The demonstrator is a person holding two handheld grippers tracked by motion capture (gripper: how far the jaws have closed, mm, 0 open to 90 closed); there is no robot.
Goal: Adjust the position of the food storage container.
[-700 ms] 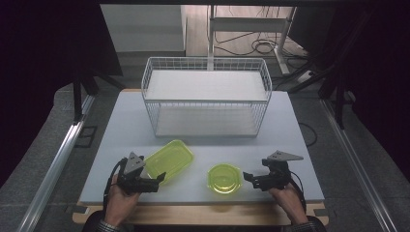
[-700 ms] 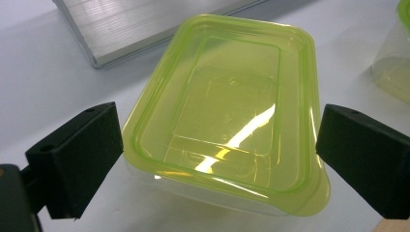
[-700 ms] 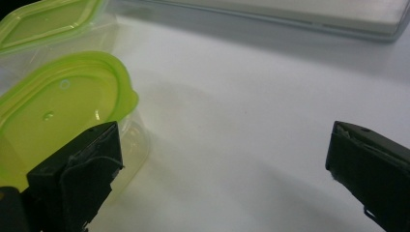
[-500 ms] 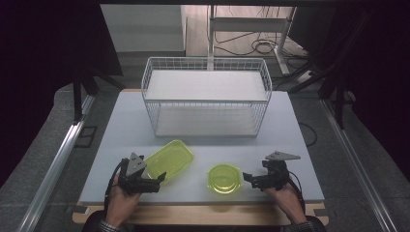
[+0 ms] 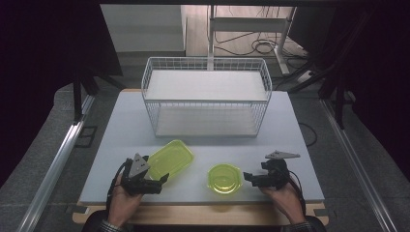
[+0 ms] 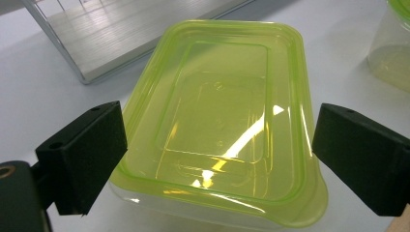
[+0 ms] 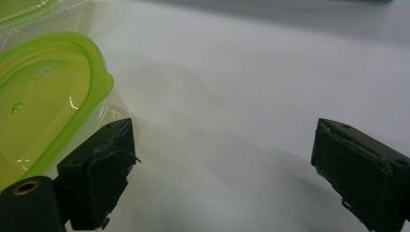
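Note:
A rectangular clear container with a green lid (image 5: 170, 157) lies on the white table, left of centre. My left gripper (image 5: 161, 181) sits at its near end, open. In the left gripper view the rectangular container (image 6: 217, 111) lies between the wide black jaws of the left gripper (image 6: 220, 150), and the pads stand clear of it. A round green-lidded container (image 5: 225, 178) rests to the right. My right gripper (image 5: 248, 178) is open just right of it and points at it. In the right gripper view the round container (image 7: 43, 92) lies beside the left jaw, with bare table between the jaws of the right gripper (image 7: 222, 154).
A white wire basket (image 5: 208, 104) with a white board inside stands at the middle back of the table. The table's front edge (image 5: 203, 202) runs just under both hands. Dark floor, cables and stand legs surround the table.

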